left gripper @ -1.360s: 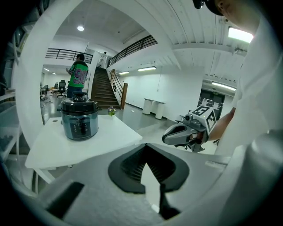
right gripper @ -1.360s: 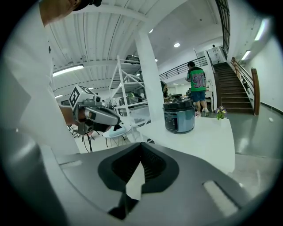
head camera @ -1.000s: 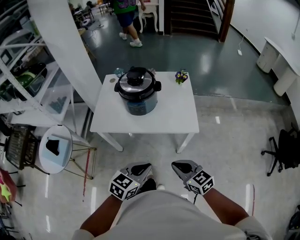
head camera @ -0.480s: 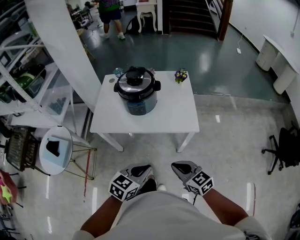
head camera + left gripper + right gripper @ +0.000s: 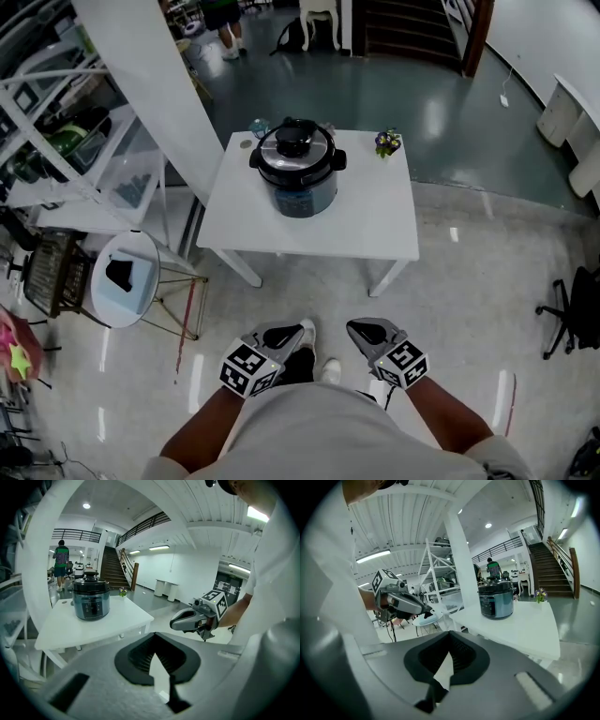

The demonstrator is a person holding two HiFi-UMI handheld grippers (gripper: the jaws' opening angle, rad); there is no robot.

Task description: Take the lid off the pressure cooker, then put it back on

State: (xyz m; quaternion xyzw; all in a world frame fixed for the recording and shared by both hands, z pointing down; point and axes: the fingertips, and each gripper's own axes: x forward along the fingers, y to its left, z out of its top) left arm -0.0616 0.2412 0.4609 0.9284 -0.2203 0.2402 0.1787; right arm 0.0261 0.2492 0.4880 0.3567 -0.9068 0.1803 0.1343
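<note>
Pressure cooker, lid on, stands on white worktop, well ahead of both grippers; left gripper and right gripper held at person's waist, jaws pressed together, empty

Pressure cooker — dk blue body, silver lid w/ blk knob; table white — far floor dk teal.

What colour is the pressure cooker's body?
Dark blue: the pressure cooker body, under its silver lid. Best in the right gripper view.
</note>
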